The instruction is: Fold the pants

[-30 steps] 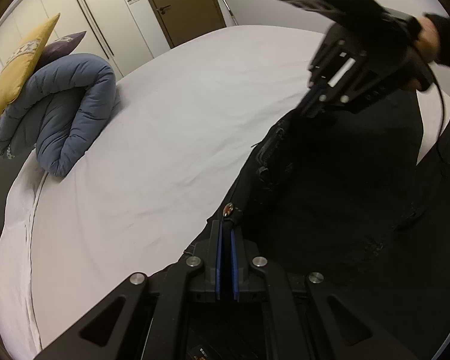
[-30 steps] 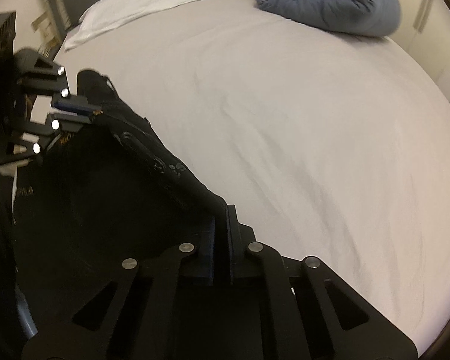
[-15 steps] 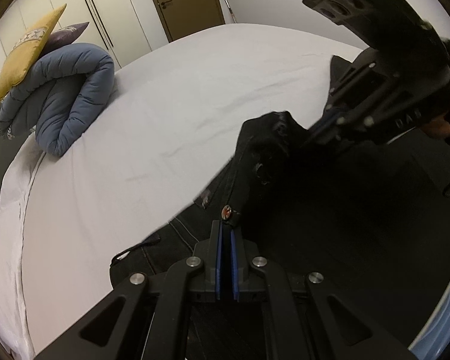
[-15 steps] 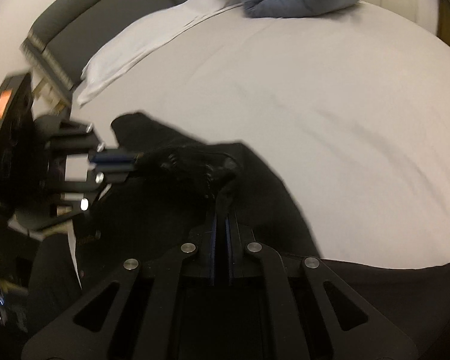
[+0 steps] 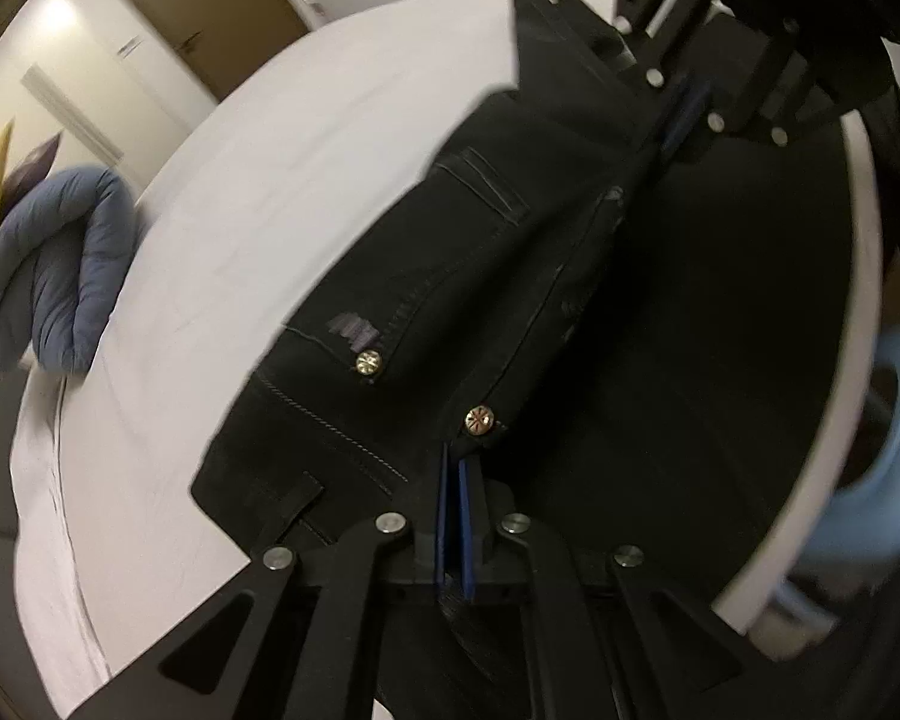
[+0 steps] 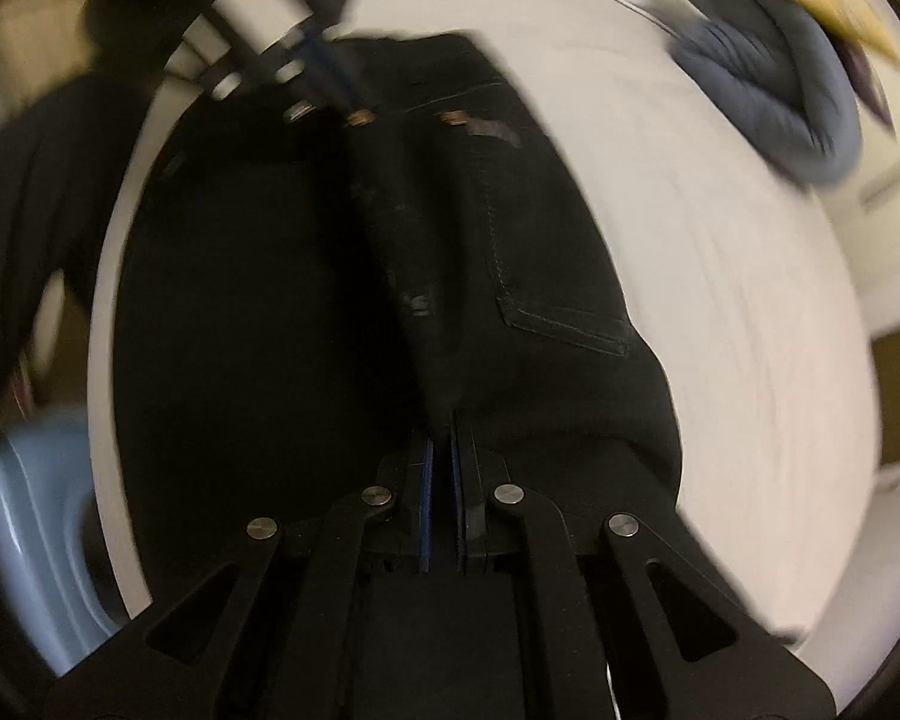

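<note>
Over the white bed (image 5: 222, 192), we hold the black pants (image 5: 450, 276) stretched between us: left gripper (image 5: 457, 468) and right gripper (image 6: 444, 420) each pinch the waistband, jaws nearly closed.

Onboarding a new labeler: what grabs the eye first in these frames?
The black pants, stretched taut along the waistband between the left gripper and right gripper, both clamped on it, over the white bed. Next, the rolled blue duvet at the bed's far edge.

Both matte-black grippers carry silver round screws and thin blue-padded fingers (image 5: 465, 516).
</note>
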The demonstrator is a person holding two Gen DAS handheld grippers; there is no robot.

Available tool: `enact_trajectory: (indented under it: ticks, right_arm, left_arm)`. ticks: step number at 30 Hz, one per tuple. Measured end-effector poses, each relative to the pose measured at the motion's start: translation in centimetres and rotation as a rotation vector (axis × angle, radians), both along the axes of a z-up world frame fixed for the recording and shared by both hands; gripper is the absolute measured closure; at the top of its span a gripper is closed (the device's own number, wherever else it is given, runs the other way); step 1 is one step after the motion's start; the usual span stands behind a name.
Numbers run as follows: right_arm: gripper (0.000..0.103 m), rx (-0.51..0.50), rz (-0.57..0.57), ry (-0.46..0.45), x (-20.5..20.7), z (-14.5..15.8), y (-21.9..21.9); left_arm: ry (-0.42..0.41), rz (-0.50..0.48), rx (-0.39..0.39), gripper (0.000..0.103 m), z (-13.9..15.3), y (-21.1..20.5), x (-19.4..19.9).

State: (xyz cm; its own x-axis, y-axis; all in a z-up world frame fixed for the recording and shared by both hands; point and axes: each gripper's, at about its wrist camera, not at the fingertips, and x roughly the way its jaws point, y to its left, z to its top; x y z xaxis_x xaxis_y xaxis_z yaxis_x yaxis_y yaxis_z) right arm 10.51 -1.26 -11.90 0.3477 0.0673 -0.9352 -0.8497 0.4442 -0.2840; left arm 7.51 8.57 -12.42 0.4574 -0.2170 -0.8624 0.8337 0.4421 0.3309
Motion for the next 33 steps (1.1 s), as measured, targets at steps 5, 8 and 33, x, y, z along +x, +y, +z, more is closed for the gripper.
enact_trajectory:
  ticks: [5, 8, 33]
  right_arm:
    - [0.099, -0.080, 0.099, -0.046, -5.0, -1.0, 1.8]
    - [0.099, -0.079, 0.109, -0.052, -6.7, -1.4, 2.6]
    - [0.099, -0.126, 0.077, -0.089, -13.5, -3.7, 7.5]
  left_arm:
    - [0.032, -0.022, 0.004, 0.100, -0.4, 1.5, -1.9]
    - [0.041, -0.031, 0.016, 0.100, -0.6, 1.9, -2.3]
    - [0.091, -0.032, 0.055, 0.100, -2.6, 2.7, -4.5]
